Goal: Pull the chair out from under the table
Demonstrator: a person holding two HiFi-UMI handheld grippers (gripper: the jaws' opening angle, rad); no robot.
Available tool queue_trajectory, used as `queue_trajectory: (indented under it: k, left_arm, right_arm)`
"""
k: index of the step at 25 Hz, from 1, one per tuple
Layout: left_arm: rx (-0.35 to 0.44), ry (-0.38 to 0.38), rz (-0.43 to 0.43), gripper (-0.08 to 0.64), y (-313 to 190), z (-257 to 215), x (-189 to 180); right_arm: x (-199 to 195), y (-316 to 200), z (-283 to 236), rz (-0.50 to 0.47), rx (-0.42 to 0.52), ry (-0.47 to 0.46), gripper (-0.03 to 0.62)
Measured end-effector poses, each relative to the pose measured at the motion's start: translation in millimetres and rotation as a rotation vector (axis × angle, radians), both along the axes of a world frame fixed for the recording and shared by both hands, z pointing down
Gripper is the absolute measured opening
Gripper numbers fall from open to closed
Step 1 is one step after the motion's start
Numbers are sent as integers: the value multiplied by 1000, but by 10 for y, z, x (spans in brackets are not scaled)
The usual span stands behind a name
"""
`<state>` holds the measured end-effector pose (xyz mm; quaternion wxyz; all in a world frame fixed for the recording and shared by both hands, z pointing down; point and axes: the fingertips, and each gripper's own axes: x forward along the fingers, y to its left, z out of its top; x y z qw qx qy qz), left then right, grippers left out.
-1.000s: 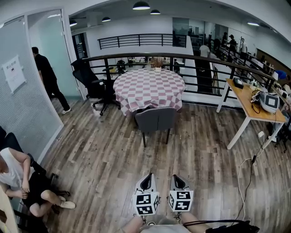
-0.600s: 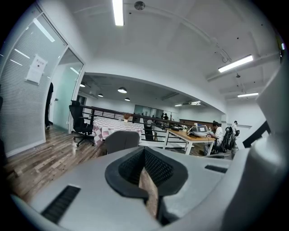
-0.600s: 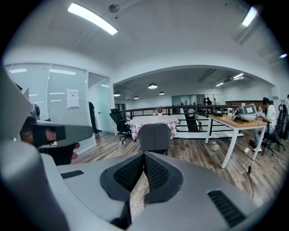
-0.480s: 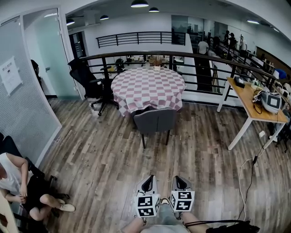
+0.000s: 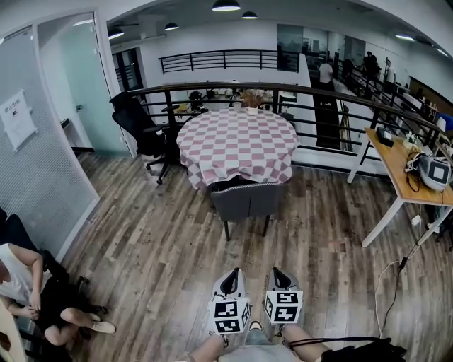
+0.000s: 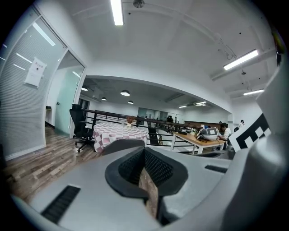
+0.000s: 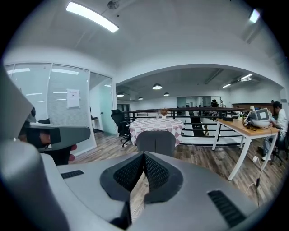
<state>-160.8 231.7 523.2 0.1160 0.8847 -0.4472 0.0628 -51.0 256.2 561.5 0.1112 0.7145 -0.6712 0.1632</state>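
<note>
Your left gripper [image 5: 230, 274] clenched, nothing in it; right gripper [image 5: 277, 273] same, jaws pressed together, empty. Grippers side by side, close together. Chair [image 5: 248, 199] straight ahead of both, well apart, across wooden floor [image 5: 163, 247], backrest facing you, seat tucked under round checked table [image 5: 237, 141] beyond it.

1. A black office chair [image 5: 145, 131] stands on the wood floor [image 5: 148, 247], just in front of a black railing [image 5: 333, 95].
2. A wooden desk [image 5: 400, 170] with white legs stands at the right, near the railing; a grey-white device [image 5: 433, 171] sits on it.
3. A cable [image 5: 403, 263] trails over the floor by the desk.
4. A person [image 5: 28, 283] sits at the lower left beside a frosted partition [image 5: 42, 184], which bears a white sheet [image 5: 17, 119].
5. Round lamps [image 5: 226, 6] glow on the ceiling.
</note>
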Motion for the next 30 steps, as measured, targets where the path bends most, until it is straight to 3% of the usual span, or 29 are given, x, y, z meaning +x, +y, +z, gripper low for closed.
queue_trajectory:
  k: [13, 30]
  left_arm:
    - [-9, -5, -51, 2, -768, -30, 549]
    - [-26, 4, -80, 2, -1460, 30, 1120]
  right_arm:
    - [554, -775, -49, -45, -2, -11, 15]
    - [1204, -1369, 62, -50, -24, -19, 16]
